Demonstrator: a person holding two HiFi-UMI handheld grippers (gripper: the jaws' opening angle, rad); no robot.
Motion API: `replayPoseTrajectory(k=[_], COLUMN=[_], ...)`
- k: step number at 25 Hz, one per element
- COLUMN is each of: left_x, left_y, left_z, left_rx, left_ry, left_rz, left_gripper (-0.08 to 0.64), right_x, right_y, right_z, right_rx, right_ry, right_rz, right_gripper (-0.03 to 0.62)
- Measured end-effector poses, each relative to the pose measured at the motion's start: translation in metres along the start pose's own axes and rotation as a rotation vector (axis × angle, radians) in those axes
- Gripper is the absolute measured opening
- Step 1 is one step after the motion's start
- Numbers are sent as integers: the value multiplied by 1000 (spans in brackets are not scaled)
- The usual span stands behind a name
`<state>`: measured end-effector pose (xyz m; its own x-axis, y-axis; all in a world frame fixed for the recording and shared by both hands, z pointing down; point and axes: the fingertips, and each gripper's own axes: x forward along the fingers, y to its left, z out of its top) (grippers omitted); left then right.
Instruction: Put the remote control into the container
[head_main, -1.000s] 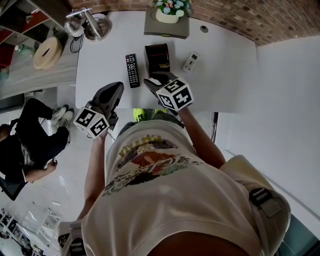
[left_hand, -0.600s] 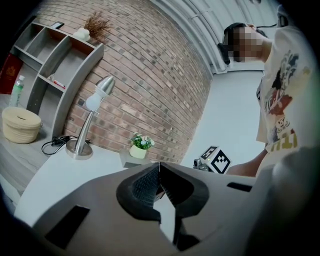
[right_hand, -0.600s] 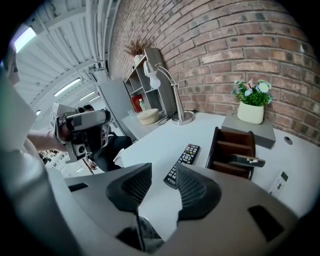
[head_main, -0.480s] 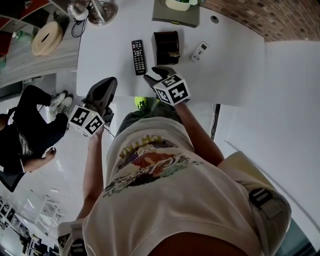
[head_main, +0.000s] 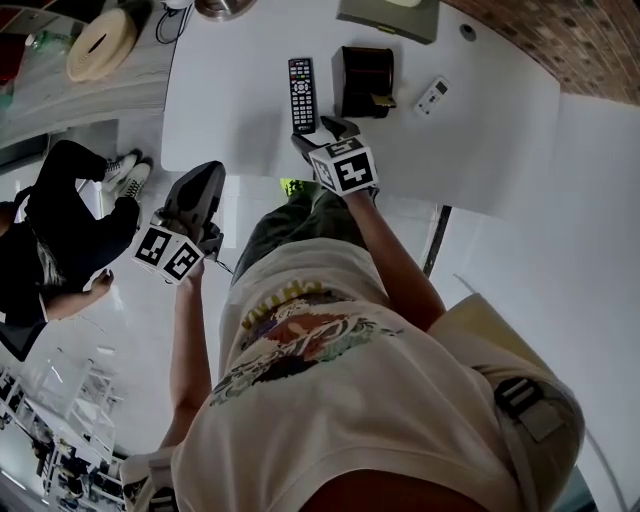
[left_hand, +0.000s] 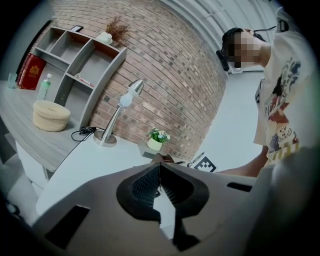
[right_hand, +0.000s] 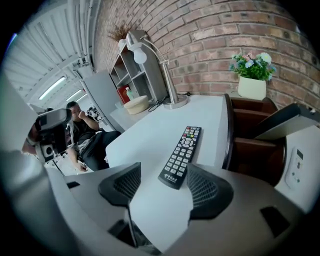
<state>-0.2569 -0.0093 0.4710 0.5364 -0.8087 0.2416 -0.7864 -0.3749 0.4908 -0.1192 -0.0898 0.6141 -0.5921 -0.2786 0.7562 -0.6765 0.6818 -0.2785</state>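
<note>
A black remote control (head_main: 301, 93) (right_hand: 181, 156) lies flat on the white table (head_main: 230, 90), just left of a dark brown open container (head_main: 365, 82) (right_hand: 250, 145). My right gripper (head_main: 322, 133) (right_hand: 165, 187) hovers low over the remote's near end. Its jaws have just been opening and stand open; the remote's near tip lies between the fingertips, untouched. My left gripper (head_main: 205, 178) (left_hand: 160, 172) hangs off the table's front edge to the left, shut with nothing in it.
A small white remote (head_main: 432, 95) (right_hand: 297, 167) lies right of the container. At the table's back stand a desk lamp (left_hand: 122, 117) and a potted plant (right_hand: 251, 80) on a grey box (head_main: 390, 15). A seated person (head_main: 60, 240) is at the left.
My right gripper has sunk toward the black remote's near end and its jaws have spread wider. My left gripper has drifted left and down, away from the table's edge.
</note>
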Motion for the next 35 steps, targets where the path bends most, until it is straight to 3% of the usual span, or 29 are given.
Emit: replayPoseTrajectory(k=[7, 13, 23, 35], left_x=[-6, -7, -12, -13], left_y=[11, 12, 11, 5], left_z=[-15, -17, -18, -14], left_rx=[-40, -53, -62, -50], left_ry=[35, 36, 20, 4], left_rz=[14, 18, 45, 37], left_gripper=[6, 6, 6, 6], right_x=[36, 57, 68, 65], right_y=[-17, -22, -30, -33], right_z=[-2, -11, -22, -20], right_rx=[38, 66, -37, -35], right_ry=[43, 86, 118, 92], right_rz=[-85, -108, -222, -217], right_gripper=[308, 324, 324, 281])
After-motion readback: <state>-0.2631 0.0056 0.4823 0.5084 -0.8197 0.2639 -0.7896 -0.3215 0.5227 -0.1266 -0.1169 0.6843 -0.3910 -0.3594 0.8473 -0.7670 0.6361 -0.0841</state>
